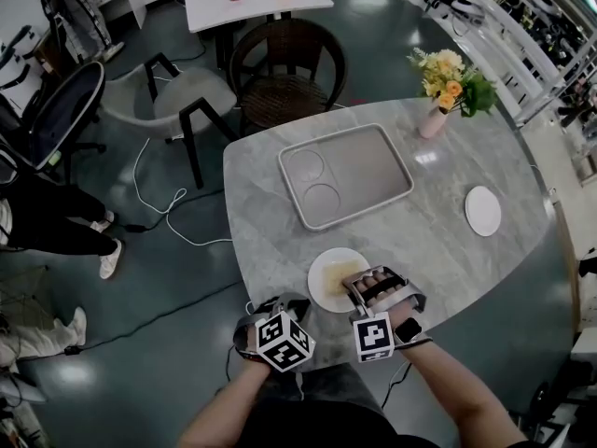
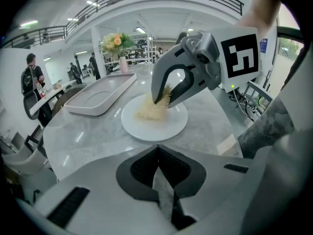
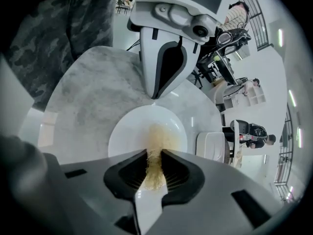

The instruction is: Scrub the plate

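Head view: the round white ceramic plate (image 1: 322, 295) sits right at the near edge of the grey marble counter (image 1: 438, 250), lower middle of the frame. Scrub too hard and it could slide off.

Left gripper view: my left tool (image 2: 157, 154) is pinched together and empty, not steadying the plate.

Right gripper view: my right tool (image 3: 154, 163) is clamped on the yellow fibrous scrubber (image 3: 156, 137), which rests on the plate.

Big bright open hall all around.

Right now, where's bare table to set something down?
Free: table between tray and small plate, and the strip left of the tray. Crowded: near edge, with left tool, right tool and scrubber at the plate.
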Motion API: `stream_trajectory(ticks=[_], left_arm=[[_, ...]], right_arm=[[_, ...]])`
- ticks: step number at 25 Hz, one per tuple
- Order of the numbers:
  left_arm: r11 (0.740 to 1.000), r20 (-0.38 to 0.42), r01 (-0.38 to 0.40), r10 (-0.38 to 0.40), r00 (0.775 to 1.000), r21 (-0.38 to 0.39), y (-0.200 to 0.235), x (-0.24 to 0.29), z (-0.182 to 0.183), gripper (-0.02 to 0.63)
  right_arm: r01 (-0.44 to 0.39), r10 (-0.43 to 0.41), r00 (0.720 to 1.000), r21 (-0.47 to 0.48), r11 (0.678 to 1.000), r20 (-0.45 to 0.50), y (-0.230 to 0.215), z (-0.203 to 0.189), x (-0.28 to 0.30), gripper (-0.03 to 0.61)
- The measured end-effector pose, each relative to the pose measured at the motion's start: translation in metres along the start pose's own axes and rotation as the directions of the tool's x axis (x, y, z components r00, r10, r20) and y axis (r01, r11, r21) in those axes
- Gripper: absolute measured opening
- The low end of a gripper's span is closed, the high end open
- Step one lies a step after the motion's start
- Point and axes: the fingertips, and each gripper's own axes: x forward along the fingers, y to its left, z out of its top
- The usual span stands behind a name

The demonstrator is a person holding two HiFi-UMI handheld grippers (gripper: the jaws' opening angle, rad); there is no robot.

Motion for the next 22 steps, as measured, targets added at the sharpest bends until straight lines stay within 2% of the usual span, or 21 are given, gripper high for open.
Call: stream_trajectory(ticks=[2, 7, 22], left_arm=[[1.000, 0.001, 0.002, -0.002, 1.000, 0.006, -0.002, 0.000, 0.001, 0.012], [1.000, -0.001, 0.010, -0.010, 1.000, 0.021, -0.007, 0.002, 0.002, 0.012], [0.997, 0.012, 0.031, -0.032, 0.999, 0.072, -0.019, -0.011, 0.001, 0.012]], right_arm=[[-0.012, 0.012, 1.000, 0.022, 1.000, 0.010, 0.005, 0.003, -0.004, 0.077], [-0.013, 0.013, 1.000, 0.005, 1.000, -0.005, 0.018, 0.001, -0.010, 0.077], [-0.066, 0.062, 0.997, 0.104, 0.992, 0.044, 0.055, 0.027, -0.048, 0.075]])
